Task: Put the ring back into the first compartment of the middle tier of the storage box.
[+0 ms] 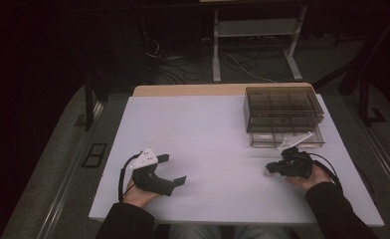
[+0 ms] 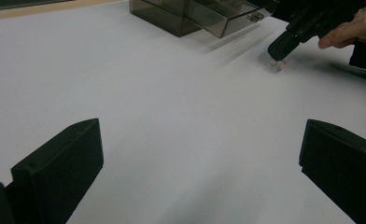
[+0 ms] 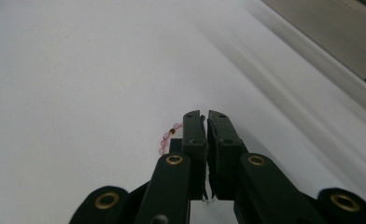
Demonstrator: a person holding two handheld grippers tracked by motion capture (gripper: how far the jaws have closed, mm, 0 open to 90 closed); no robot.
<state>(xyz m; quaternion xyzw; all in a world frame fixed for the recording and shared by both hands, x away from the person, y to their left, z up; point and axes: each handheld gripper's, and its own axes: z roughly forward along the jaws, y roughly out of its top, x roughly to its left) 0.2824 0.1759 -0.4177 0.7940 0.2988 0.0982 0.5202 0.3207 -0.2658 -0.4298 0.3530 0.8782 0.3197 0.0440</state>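
The right hand-held gripper (image 3: pixel 204 116) is being held low over the white worktop (image 1: pixel 208 129), with its jaws brought almost fully together. A short string of small pink beads (image 3: pixel 168 136) is being seen curling out from the left side of the jaw tips in the right gripper view; whether it is being pinched or is merely lying against the jaws cannot be told. In the left gripper view the same beads (image 2: pixel 279 65) are being shown as a small pale speck on the worktop right under the tip of the right hand-held gripper (image 2: pixel 278 50). The left hand-held gripper (image 1: pixel 175 170) is being held near the front left of the worktop, jaws standing wide apart with nothing between them. A smoky transparent drawer box (image 1: pixel 282 112) is being kept at the far right of the worktop, its lowest drawer (image 1: pixel 286 138) pulled out toward the right hand-held gripper (image 1: pixel 272 168).
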